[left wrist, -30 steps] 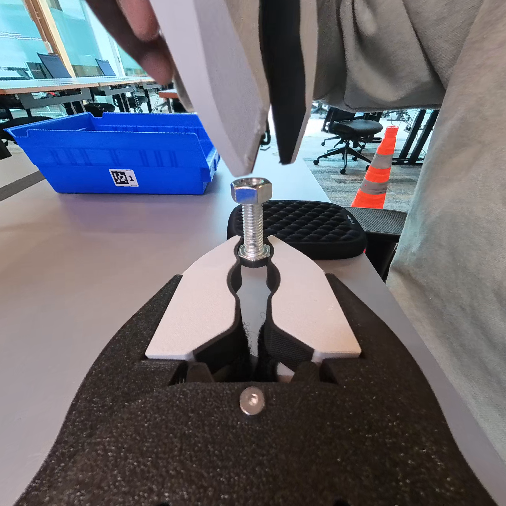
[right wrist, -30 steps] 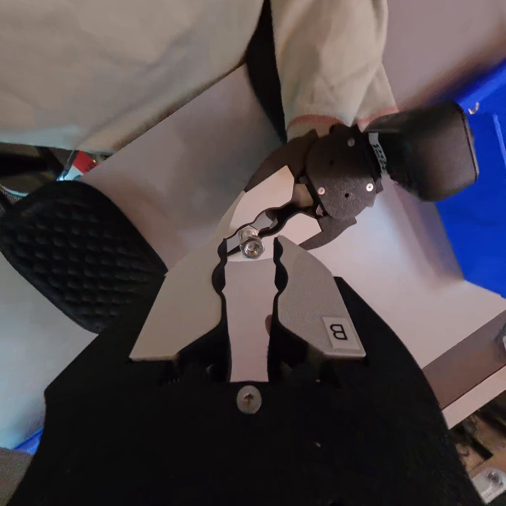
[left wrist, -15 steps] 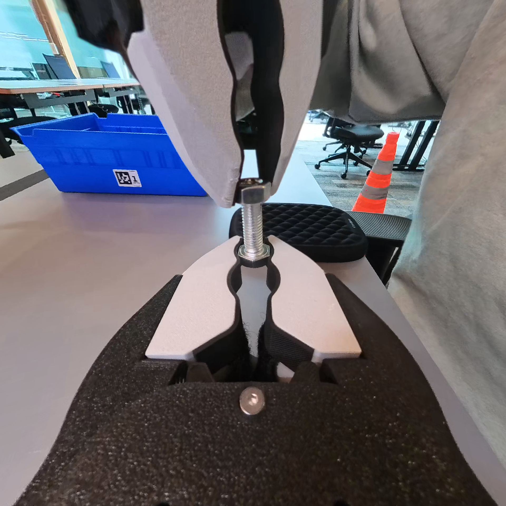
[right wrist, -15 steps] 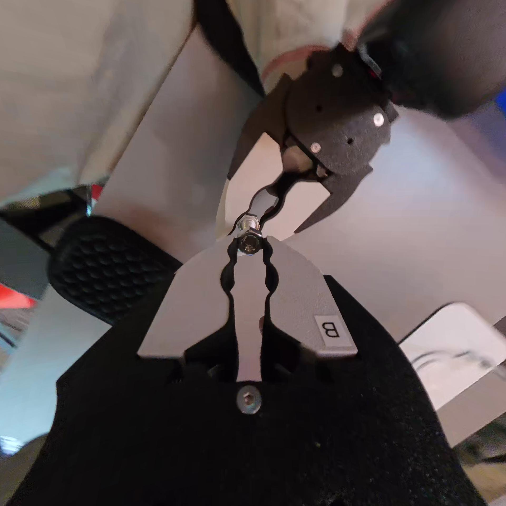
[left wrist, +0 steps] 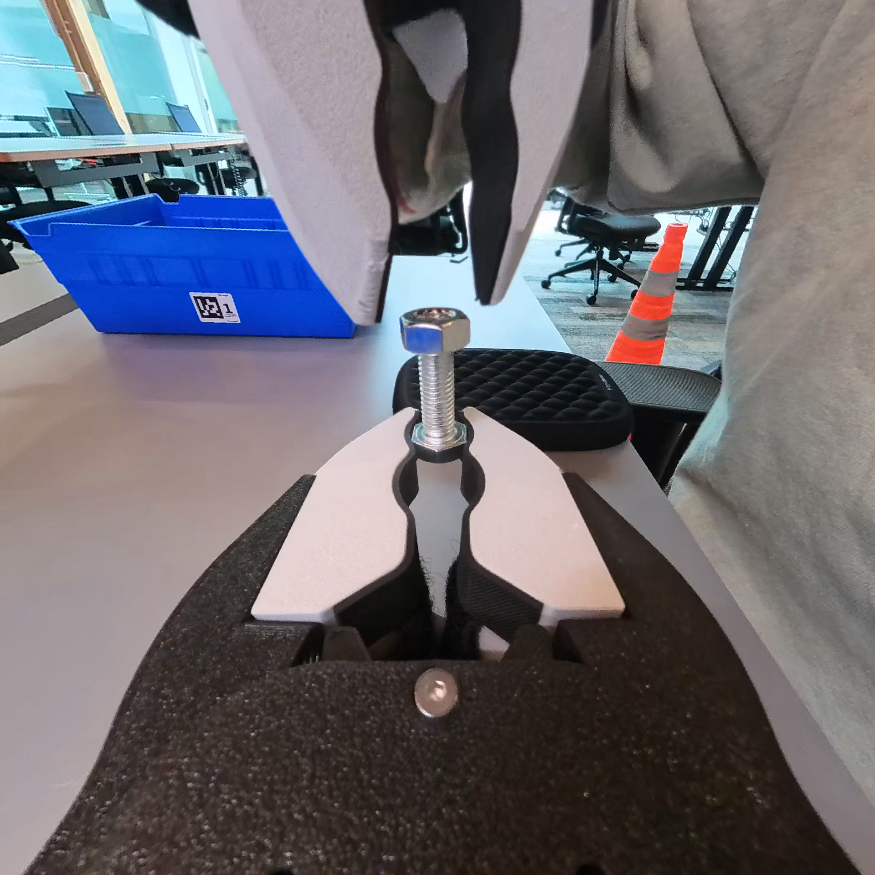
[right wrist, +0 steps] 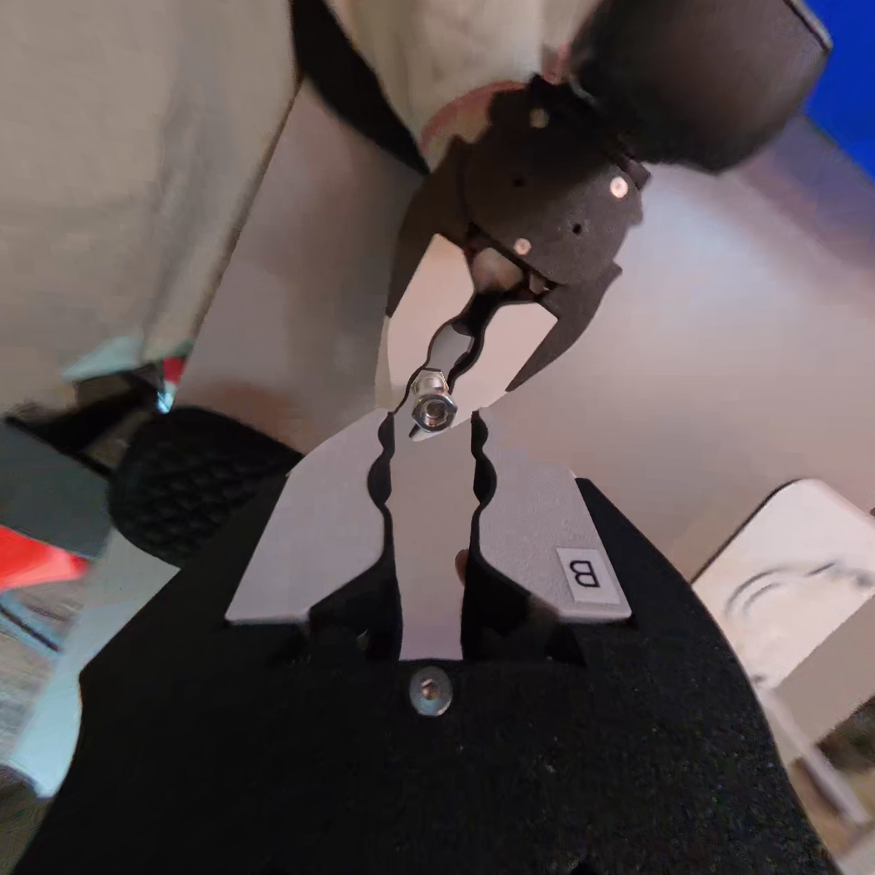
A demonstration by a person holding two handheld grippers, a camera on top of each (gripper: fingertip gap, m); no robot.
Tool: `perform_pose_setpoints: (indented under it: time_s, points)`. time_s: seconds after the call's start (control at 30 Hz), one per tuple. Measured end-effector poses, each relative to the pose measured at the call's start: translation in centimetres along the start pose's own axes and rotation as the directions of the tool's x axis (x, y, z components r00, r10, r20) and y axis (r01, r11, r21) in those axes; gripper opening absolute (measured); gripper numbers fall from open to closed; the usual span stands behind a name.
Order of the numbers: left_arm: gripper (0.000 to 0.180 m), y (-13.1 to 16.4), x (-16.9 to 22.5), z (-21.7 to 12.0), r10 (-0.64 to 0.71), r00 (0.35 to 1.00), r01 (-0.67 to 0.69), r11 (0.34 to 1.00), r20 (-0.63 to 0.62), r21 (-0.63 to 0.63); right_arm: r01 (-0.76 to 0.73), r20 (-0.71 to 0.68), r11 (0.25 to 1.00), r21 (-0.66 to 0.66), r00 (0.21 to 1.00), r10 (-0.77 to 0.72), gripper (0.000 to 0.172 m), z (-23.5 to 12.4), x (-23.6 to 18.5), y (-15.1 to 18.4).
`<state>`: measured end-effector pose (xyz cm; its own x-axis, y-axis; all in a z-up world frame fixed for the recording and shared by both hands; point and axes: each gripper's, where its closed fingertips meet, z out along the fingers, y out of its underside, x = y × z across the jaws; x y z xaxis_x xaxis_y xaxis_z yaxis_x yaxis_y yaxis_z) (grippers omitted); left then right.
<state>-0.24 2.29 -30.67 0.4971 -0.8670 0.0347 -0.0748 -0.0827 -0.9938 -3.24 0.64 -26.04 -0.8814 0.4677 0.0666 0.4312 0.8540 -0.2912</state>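
From my left wrist camera I see the left tongs (left wrist: 439, 438) clamped on a silver nut (left wrist: 439, 436) at the very tips of the white fingers (left wrist: 360, 516). A silver bolt (left wrist: 435, 369) is threaded through that nut and stands upright, its hex head at the top – so the nut and bolt sit above the grey bench (left wrist: 165, 450) near its right edge, not resting on it.

The right tongs (left wrist: 428, 308) hang straight above the bolt head, pointing down. Their two tips stand apart with the head just beneath the gap, and neither pad presses on it. My right wrist camera looks down the bolt's axis and confirms this – the head shows end-on between the parted right fingertips (right wrist: 350, 454), clear of both sides, with the left tongs' black body (right wrist: 544, 213) beyond.

Just behind the bolt a black quilted pad (left wrist: 530, 397) lies at the bench edge. A blue bin (left wrist: 165, 270) with a small black-and-white marker sticker sits farther back on the left. Off the bench to the right stands an orange cone (left wrist: 653, 303) with grey bands, and office chairs (left wrist: 611, 241) beyond it. A person's grey sleeve (left wrist: 781, 331) fills the right side of the view. In the right view a white sheet-like thing (right wrist: 786, 592) lies at the lower right, too blurred to identify.
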Motion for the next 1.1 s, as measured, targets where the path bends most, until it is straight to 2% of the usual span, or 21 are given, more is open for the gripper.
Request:
perform_pose_setpoints:
  time_s: [0.1, 0.2, 0.33, 0.47, 0.57, 0.67, 0.77, 0.83, 0.97, 1.1]
  points:
    - [0.013, 0.0, 0.0, 0.0, -0.002, 1.000, 0.002, 1.000, -0.002, 0.004, 0.216, 0.023, 0.976, -0.022, 0.976, -0.216, 0.029, 0.1, 0.0, 0.6]
    - [0.013, 0.0, 0.1, 0.0, 0.002, 1.000, -0.002, 1.000, -0.005, 0.001, 0.331, 0.022, 0.944, -0.015, 0.944, -0.330, 0.027, 0.5, 0.4, 0.5]
    - [0.013, 0.0, 0.1, 0.0, 0.003, 1.000, -0.003, 1.000, -0.007, 0.002, 0.420, 0.037, 0.906, 0.053, 0.906, -0.422, 0.023, 0.7, 0.2, -0.3]
    - [0.013, 0.0, 0.0, 0.0, -0.002, 1.000, 0.002, 1.000, -0.006, 0.004, 0.409, 0.074, 0.911, 0.061, 0.908, -0.412, 0.017, 0.9, 0.0, -0.3]
    - [0.013, -0.1, 0.0, -0.1, -0.005, 1.000, 0.005, 1.000, 0.000, 0.007, 0.331, 0.067, 0.943, 0.044, 0.940, -0.334, 0.017, 0.9, 0.1, -0.3]
    - [0.013, -0.1, -0.1, -0.1, -0.008, 1.000, 0.008, 1.000, 0.007, 0.013, 0.068, 0.047, 0.998, -0.010, 0.997, -0.068, 0.017, 0.8, 0.3, -0.2]
    - [0.013, -0.1, -0.2, -0.1, -0.004, 1.000, 0.004, 1.000, 0.013, 0.009, -0.176, -0.014, 0.984, -0.039, 0.984, 0.176, 0.017, 0.9, 0.4, -0.1]
    - [0.013, -0.1, -0.1, -0.1, -0.001, 1.000, 0.001, 1.000, 0.011, 0.009, -0.285, -0.053, 0.958, -0.037, 0.958, 0.282, 0.017, 0.8, 0.3, -0.1]
    - [0.013, -0.1, -0.1, -0.1, 0.003, 1.000, -0.004, 1.000, 0.010, 0.008, -0.342, -0.074, 0.940, -0.019, 0.938, 0.339, 0.017, 0.9, 0.3, -0.1]
    - [0.013, -0.1, -0.1, -0.1, 0.002, 1.000, -0.002, 1.000, 0.009, 0.012, -0.217, -0.087, 0.976, -0.006, 0.973, 0.216, 0.030, 0.4, 1.0, -0.2]
